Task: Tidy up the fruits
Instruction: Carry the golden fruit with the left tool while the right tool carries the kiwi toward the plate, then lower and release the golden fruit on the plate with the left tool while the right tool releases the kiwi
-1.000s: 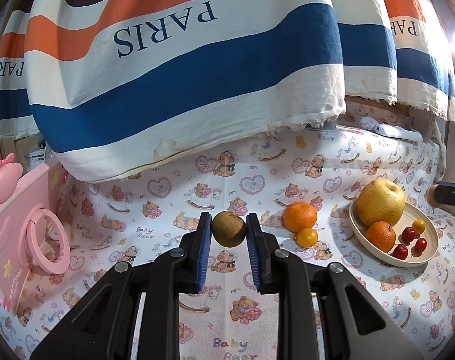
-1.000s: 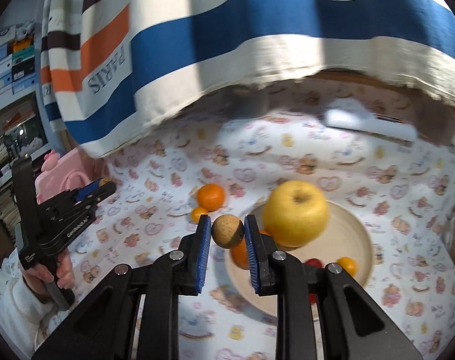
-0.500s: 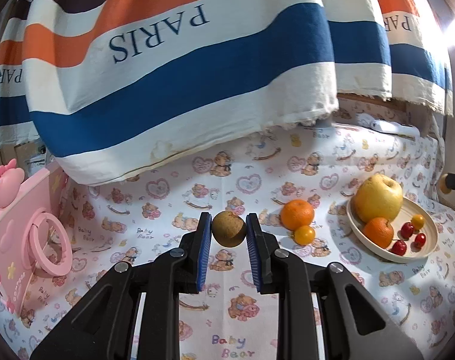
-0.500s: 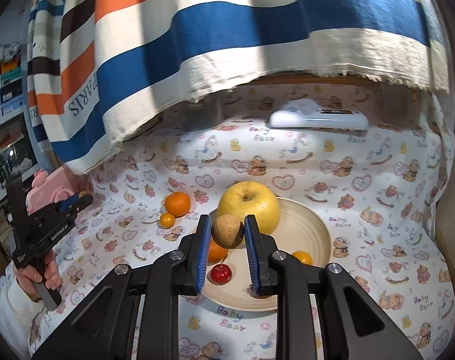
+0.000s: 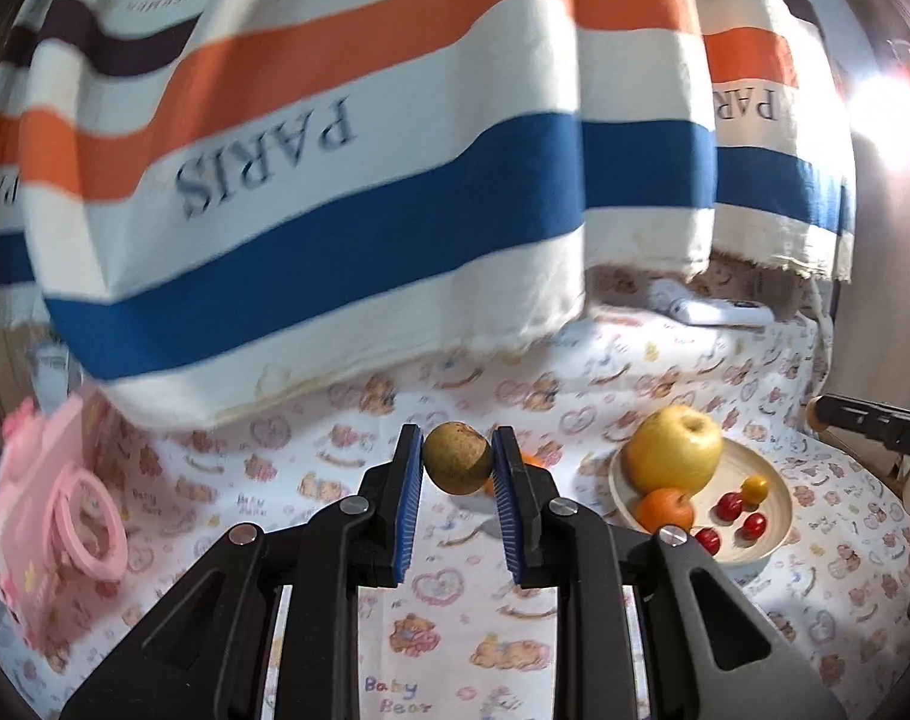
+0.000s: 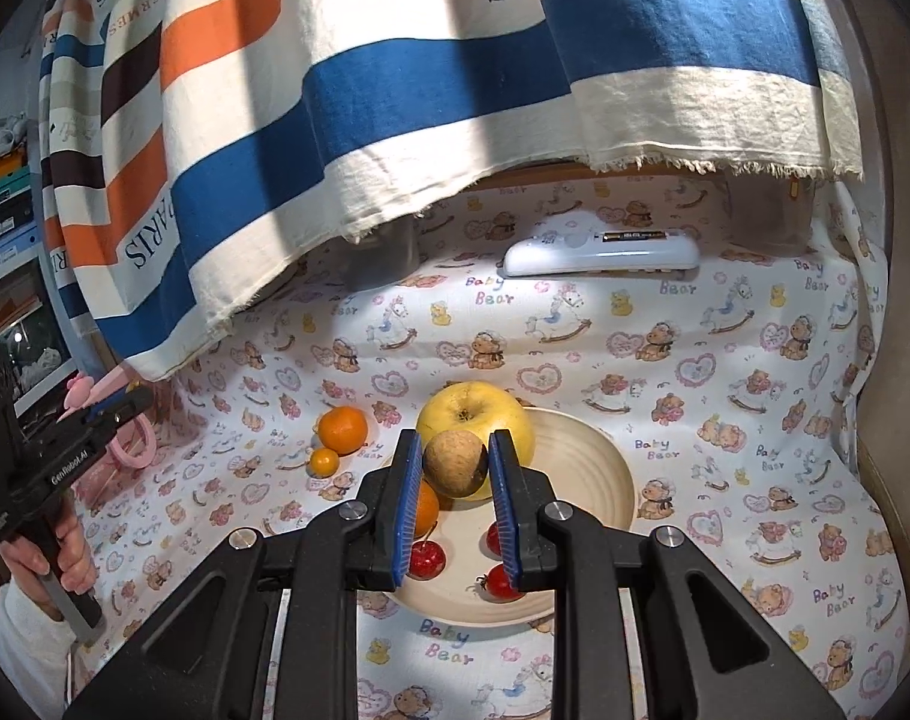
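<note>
In the left wrist view my left gripper (image 5: pixel 457 468) is shut on a small round brown fruit (image 5: pixel 457 463), held above the bear-print cloth. Right of it stands a cream plate (image 5: pixel 775 519) with a yellow apple (image 5: pixel 673 450), an orange (image 5: pixel 664 510), red cherries (image 5: pixel 729 504) and a small yellow fruit (image 5: pixel 754 486). My right gripper (image 6: pixel 455 465) is shut on a second brown fruit (image 6: pixel 455 462), above the near side of the plate (image 6: pixel 598 480), in front of the apple (image 6: pixel 472 411). A tangerine (image 6: pixel 342 429) and a small orange fruit (image 6: pixel 324 462) lie on the cloth left of the plate.
A striped "PARIS" cloth (image 5: pixel 335 180) hangs low over the back of the table. A white remote (image 6: pixel 598 252) lies at the far edge. A pink toy case (image 5: pixel 53 510) stands at the left. A hand holds the left gripper's handle (image 6: pixel 41 480) at the left edge.
My left gripper rose and swung right with its fruit; the tangerine is now mostly hidden behind its right finger. My right gripper drew back, and the plate sits lower in its view.
</note>
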